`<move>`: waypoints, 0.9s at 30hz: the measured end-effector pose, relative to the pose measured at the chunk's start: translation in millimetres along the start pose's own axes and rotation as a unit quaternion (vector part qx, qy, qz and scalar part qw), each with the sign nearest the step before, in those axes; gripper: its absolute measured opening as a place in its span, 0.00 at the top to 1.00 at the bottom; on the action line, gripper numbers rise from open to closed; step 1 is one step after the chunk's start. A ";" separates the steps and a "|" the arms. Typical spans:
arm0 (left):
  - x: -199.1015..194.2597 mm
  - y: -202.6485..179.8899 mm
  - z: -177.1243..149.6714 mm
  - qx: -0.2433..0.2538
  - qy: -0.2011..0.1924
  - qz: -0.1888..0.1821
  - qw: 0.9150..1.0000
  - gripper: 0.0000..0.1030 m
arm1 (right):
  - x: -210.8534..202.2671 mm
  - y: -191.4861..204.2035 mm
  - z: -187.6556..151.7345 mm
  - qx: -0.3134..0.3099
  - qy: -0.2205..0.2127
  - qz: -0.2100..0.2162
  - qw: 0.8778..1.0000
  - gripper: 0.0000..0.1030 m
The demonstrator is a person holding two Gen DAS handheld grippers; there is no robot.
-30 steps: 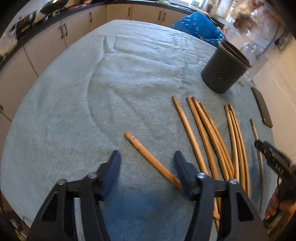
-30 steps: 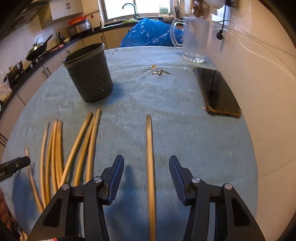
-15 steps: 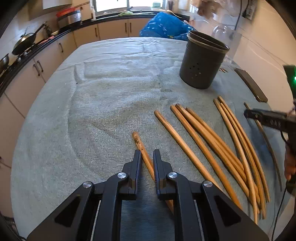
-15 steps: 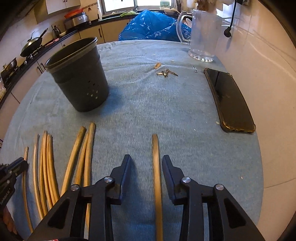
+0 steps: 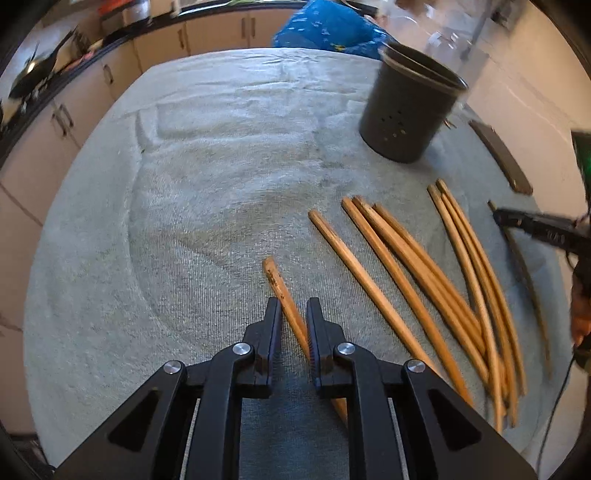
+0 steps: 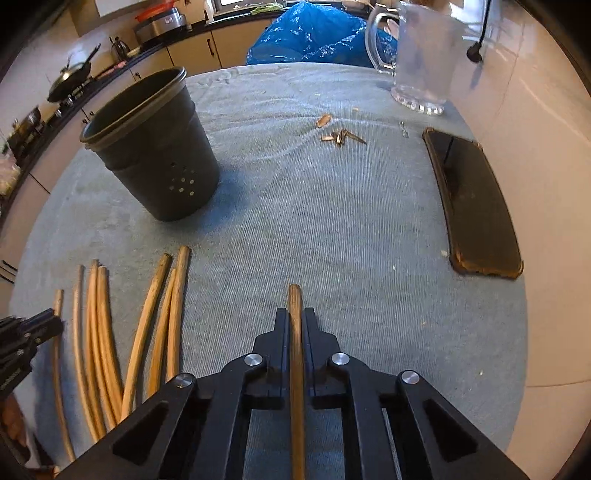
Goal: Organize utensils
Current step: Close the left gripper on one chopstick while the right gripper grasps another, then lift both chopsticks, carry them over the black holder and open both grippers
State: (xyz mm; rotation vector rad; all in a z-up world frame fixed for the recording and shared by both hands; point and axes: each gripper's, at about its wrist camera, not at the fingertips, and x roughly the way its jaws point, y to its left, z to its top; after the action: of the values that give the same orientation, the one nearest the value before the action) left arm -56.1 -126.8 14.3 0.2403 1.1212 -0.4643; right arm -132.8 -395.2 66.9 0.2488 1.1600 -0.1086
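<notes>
My left gripper (image 5: 294,306) is shut on a wooden chopstick (image 5: 275,275) that lies slanted on the grey cloth (image 5: 221,166). Several more chopsticks (image 5: 424,288) lie fanned out to its right. In the right wrist view, my right gripper (image 6: 295,312) has its jaws closing on a lone darker chopstick (image 6: 295,295), and the pads press on it. That stick runs straight between the fingers, its tip just past them. The dark perforated utensil holder (image 6: 155,158) stands upright behind the fanned chopsticks (image 6: 103,325); it is also in the left wrist view as the holder (image 5: 406,110).
A black phone (image 6: 472,206) lies near the table's right edge. A glass jug (image 6: 421,62) and small metal bits (image 6: 341,136) sit at the back. A blue bag (image 6: 314,33) is beyond the table. Kitchen counters run along the left.
Both grippers went from open and straddling a chopstick to shut on it. The left one closed first and rolled; the right one closed in the last half second.
</notes>
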 end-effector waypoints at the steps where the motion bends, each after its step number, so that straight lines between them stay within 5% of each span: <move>1: 0.0 -0.9 -0.8 0.006 0.000 0.002 1.000 0.88 | -0.2 -0.2 -0.7 0.000 0.000 0.001 1.000 0.93; 10: 1.3 1.7 2.5 0.002 0.016 0.002 1.000 0.88 | 6.3 14.3 7.2 -0.017 0.024 -0.044 0.999 0.87; 13: 0.2 1.5 1.4 0.000 0.012 0.003 1.000 0.93 | 2.8 15.0 1.5 -0.015 0.018 -0.036 0.999 0.93; 27: -115.0 2.4 -29.5 -0.016 -0.165 -0.047 0.985 0.94 | -115.4 24.2 -42.9 0.012 -0.176 0.048 0.983 0.93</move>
State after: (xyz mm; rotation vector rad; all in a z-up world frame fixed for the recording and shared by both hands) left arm -119.4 -85.4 105.9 0.0775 0.8161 -0.5471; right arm -211.8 -366.1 159.9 0.2928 0.7933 -0.0774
